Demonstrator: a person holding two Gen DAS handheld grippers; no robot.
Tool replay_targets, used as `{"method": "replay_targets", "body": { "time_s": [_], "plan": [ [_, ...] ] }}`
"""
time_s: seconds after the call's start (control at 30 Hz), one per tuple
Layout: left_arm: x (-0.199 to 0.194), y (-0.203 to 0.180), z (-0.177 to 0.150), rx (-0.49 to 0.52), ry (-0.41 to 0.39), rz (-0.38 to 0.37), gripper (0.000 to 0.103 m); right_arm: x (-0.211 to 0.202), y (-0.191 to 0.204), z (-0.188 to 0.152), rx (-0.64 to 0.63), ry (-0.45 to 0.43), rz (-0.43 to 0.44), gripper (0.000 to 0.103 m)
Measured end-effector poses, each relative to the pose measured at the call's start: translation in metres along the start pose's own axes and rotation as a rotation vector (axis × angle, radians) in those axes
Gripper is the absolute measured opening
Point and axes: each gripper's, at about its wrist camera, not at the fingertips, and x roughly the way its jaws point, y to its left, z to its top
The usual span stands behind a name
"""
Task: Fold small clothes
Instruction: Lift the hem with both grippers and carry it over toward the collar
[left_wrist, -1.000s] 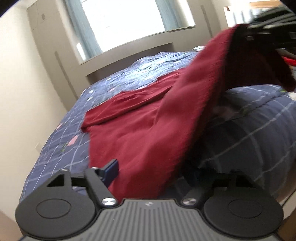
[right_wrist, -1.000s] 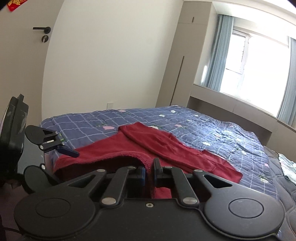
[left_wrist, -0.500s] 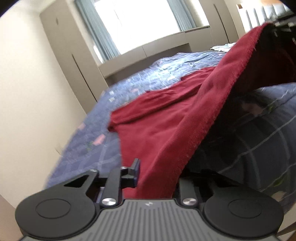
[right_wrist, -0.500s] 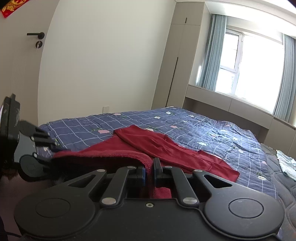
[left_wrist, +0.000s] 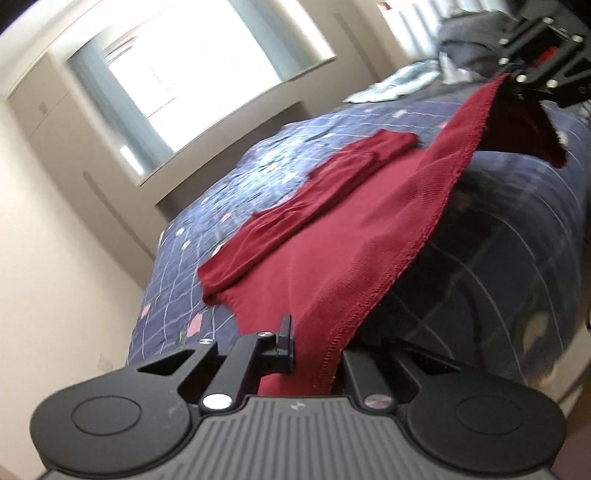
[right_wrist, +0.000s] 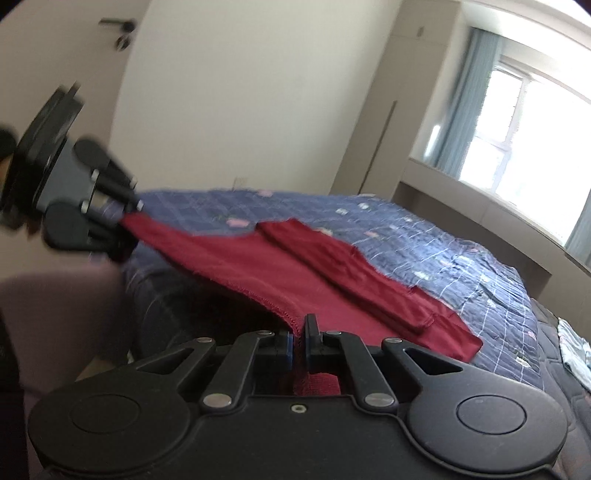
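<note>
Holding one hem between two tools, the left gripper (left_wrist: 314, 354) and the right gripper (right_wrist: 299, 339) each pinch a corner of the single red garment (right_wrist: 295, 273), so the edge hangs taut in the air while the rest lies on the bed (right_wrist: 461, 251); both sets of jaws are clenched on cloth, the right pair nearly meeting on a thin fold, the left pair with fabric bunched between them. In the right wrist view the left gripper appears at 9 o'clock, with the hem running from it down to 6 o'clock; in the left wrist view the right gripper (left_wrist: 517, 83) sits at 1 o'clock, the hem stretching toward it from 6 o'clock. The two-corner hold likely serves to lift the near edge evenly, ready to carry it over the body of the garment toward 12 o'clock for a fold. One sleeve (left_wrist: 310, 199) is already laid across the garment, lying diagonally from 9 toward 1 o'clock in the left view. Count: two grippers, one red garment, one bed; a pale cloth (right_wrist: 572, 350) rests at 3 o'clock in the right view, and a dark heap (left_wrist: 469, 40) at 1 o'clock in the left view, blurred
</note>
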Motion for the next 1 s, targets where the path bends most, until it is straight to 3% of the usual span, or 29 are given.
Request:
{"method": "replay_targets", "body": {
  "time_s": [0.33, 0.57, 0.8, 0.9, 1.0],
  "plan": [
    [-0.044, -0.008, -0.019, 0.08, 0.036, -0.144, 0.004, -0.037, 0.034, -0.012, -0.058, 0.163, 0.159, 0.004],
    [-0.052, 0.009, -0.012, 0.032, 0.073, -0.222, 0.004, -0.041, 0.025, 0.0, -0.024, 0.197, 0.22, 0.004],
    [-0.019, 0.064, 0.04, -0.005, 0.088, -0.323, 0.005, -0.009, -0.031, 0.043, -0.108, 0.183, 0.191, 0.005],
    [0.005, 0.088, 0.071, 0.015, 0.06, -0.303, 0.006, 0.016, -0.064, 0.066, -0.157, 0.182, 0.152, 0.005],
    [0.036, 0.113, 0.103, -0.036, 0.037, -0.287, 0.006, 0.049, -0.102, 0.087, -0.152, 0.199, 0.122, 0.006]
  ]
}}
